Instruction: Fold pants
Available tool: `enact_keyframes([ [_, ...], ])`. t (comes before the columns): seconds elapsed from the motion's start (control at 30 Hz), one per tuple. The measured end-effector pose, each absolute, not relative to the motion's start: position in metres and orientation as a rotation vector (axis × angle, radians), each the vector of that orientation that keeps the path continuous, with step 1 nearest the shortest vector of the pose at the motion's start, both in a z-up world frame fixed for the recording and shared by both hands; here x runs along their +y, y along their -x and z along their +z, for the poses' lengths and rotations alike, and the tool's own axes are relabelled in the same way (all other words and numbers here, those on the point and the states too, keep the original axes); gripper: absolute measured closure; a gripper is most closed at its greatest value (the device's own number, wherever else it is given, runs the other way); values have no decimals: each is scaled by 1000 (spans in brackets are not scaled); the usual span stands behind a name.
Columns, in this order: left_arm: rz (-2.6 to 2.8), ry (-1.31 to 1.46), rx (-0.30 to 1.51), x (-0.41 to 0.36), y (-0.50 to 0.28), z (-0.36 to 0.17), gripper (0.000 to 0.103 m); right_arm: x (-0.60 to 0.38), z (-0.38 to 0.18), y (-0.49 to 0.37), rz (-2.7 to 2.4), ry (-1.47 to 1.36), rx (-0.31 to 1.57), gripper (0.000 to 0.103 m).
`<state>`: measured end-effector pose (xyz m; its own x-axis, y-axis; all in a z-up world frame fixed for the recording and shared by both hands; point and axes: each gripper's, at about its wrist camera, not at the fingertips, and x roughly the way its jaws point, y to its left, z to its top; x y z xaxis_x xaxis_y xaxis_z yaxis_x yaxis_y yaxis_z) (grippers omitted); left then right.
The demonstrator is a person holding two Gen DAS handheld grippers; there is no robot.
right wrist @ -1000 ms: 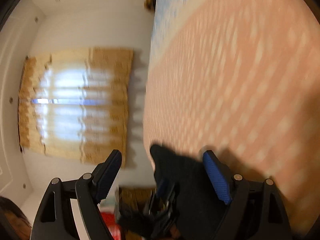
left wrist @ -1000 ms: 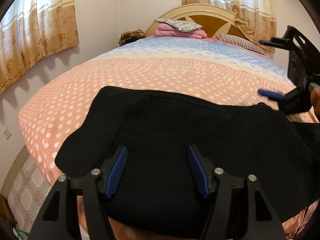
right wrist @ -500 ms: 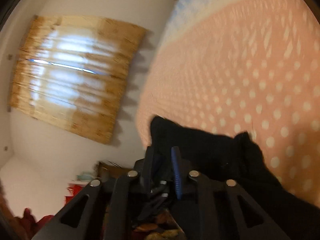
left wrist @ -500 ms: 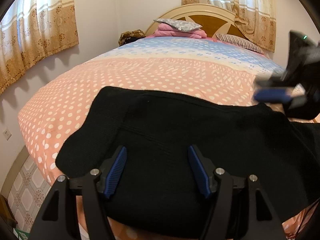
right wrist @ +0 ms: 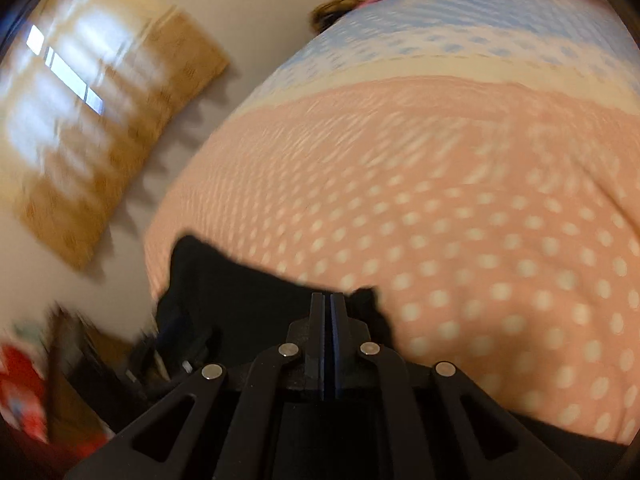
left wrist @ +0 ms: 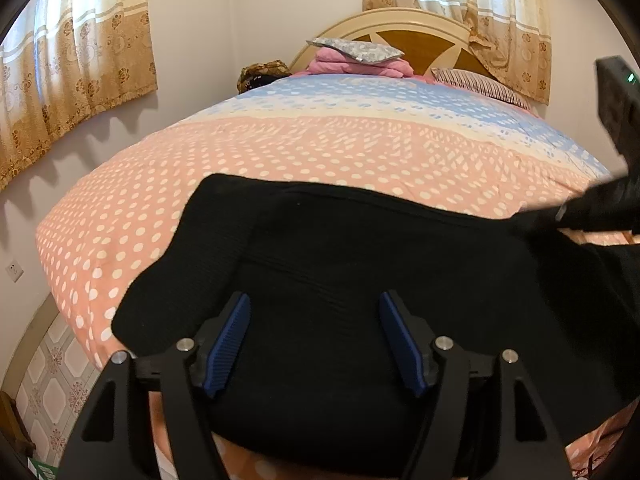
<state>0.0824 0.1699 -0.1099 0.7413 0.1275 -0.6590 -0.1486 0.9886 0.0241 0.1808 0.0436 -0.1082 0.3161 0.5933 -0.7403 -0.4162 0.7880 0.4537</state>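
Black pants [left wrist: 360, 264] lie folded flat across the near end of the bed [left wrist: 320, 148]. My left gripper [left wrist: 316, 336] is open, its blue pads hovering over the near part of the pants, holding nothing. My right gripper [right wrist: 328, 304] has its jaws pressed together at the far edge of the pants [right wrist: 240, 292]; whether cloth is pinched between them I cannot tell, since the view is blurred. In the left wrist view the right gripper's body [left wrist: 592, 212] reaches in from the right to that edge.
The bed has a pink dotted cover turning blue farther back. Pink folded cloth and a grey pillow [left wrist: 356, 50] lie by the headboard [left wrist: 416, 36]. Curtains [left wrist: 68, 60] hang on the left wall. Tiled floor [left wrist: 44, 380] shows at lower left.
My right gripper went from wide open to shut, swung round and came down to the far right edge of the pants. My left gripper and the pants stayed put.
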Motion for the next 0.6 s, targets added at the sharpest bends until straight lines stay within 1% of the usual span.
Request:
enact_keyframes([
  [0.03,147,27,725,170,-83,-110,33,48,-116,-180,650,-161,1081,100],
  [0.07,141,23,728,171,-83,-109,32,50,-124,-185,619,-155,1109,103],
  [0.17,101,38,740,175,-85,-100,32,30,-124,-191,575,-289,1087,103],
  [0.2,85,44,732,174,-84,-94,32,20,-113,-184,511,-298,1033,103],
  [0.23,72,49,713,173,-82,-88,32,8,-98,-175,433,-269,958,98],
  [0.27,62,53,689,172,-81,-81,32,-1,-87,-169,406,-261,909,98],
  [0.33,24,52,658,161,-80,-69,32,-38,-63,-154,388,-323,822,96],
  [0.4,-10,54,686,145,-85,-69,31,-94,-48,-136,308,-419,761,89],
  [0.43,-36,58,698,136,-87,-72,31,-121,-43,-127,248,-447,737,74],
  [0.47,-51,57,704,131,-88,-74,31,-143,-40,-119,192,-460,719,47],
  [0.5,-61,48,711,120,-88,-79,31,-170,-37,-109,105,-457,703,35],
  [0.53,-63,43,716,115,-88,-82,31,-195,-33,-100,19,-440,689,26],
  [0.6,-64,43,752,106,-91,-93,31,-239,-25,-84,-122,-402,665,26],
])
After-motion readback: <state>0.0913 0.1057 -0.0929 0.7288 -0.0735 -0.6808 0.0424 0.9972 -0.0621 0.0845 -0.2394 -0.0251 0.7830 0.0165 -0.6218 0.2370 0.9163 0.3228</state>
